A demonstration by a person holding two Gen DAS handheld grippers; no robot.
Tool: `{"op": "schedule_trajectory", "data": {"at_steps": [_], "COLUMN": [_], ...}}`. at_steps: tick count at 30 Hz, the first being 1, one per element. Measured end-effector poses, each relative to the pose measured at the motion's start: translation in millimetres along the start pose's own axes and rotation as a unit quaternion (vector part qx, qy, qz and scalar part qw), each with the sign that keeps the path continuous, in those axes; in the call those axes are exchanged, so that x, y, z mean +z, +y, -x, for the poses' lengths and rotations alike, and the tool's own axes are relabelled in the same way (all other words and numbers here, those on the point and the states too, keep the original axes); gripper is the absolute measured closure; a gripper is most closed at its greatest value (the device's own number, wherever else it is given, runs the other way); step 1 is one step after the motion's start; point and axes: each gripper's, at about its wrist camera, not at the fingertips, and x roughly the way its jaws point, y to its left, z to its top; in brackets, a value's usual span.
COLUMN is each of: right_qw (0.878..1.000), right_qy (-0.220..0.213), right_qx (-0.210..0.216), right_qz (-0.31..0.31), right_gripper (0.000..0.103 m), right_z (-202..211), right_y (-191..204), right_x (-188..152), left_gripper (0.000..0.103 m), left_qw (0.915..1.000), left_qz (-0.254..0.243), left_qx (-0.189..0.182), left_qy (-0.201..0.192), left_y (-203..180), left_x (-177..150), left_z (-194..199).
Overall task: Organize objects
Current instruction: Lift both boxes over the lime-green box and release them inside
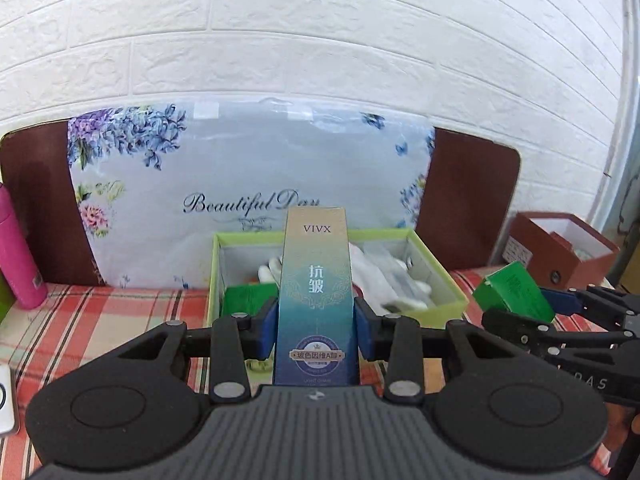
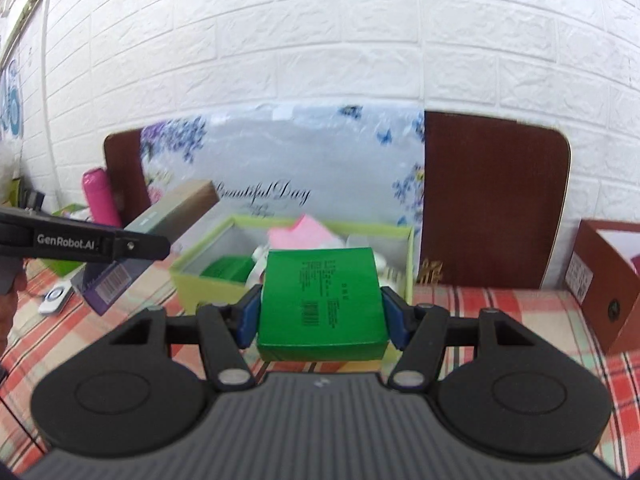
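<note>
Tall VIVX carton (image 1: 315, 300) clamped upright between left gripper (image 1: 316, 322) fingers; green box (image 2: 322, 304) gripped by right gripper (image 2: 322, 318), lime tray (image 2: 408, 256) seen just beyond both fingertips

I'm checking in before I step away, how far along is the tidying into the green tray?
Done: the tray already holds a green box and white items. In hand: the left gripper clamps the VIVX box, the right gripper clamps another green box, both near the tray. Left: placing both inside.
</note>
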Motion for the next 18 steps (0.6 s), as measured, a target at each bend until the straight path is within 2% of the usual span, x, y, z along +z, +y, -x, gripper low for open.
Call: {"op": "schedule_trajectory", "data": {"at_steps": [4,8,16,17,18], "right_qw": [1.000,1.000,1.000,1.000,0.999], "right_qy": [-0.021,-0.018,0.009,0.016,0.029], "right_qx": [-0.014,-0.019,-0.021,-0.019,-0.017], "right_qz": [0.001,-0.002,0.006,0.016,0.025], "right_gripper": [0.043,0.043,0.042,0.041,0.033], "right_z": [-38,-79,-136,-142,-146], "right_y": [-7,-11,-13,-12,-12], "right_x": [22,27,14,10,5], "left_gripper": [0.062,0.062,0.062,0.053,0.042], "left_qw": [0.9998,0.9995,0.9982,0.9978,0.9970], "left_qz": [0.009,0.014,0.015,0.013,0.009], "left_qx": [0.016,0.029,0.048,0.057,0.068], "left_qy": [-0.001,0.005,0.034,0.032,0.037], "left_y": [9,20,36,36,36], "left_x": [22,36,27,23,20], "left_z": [-30,-59,-110,-114,-117]}}
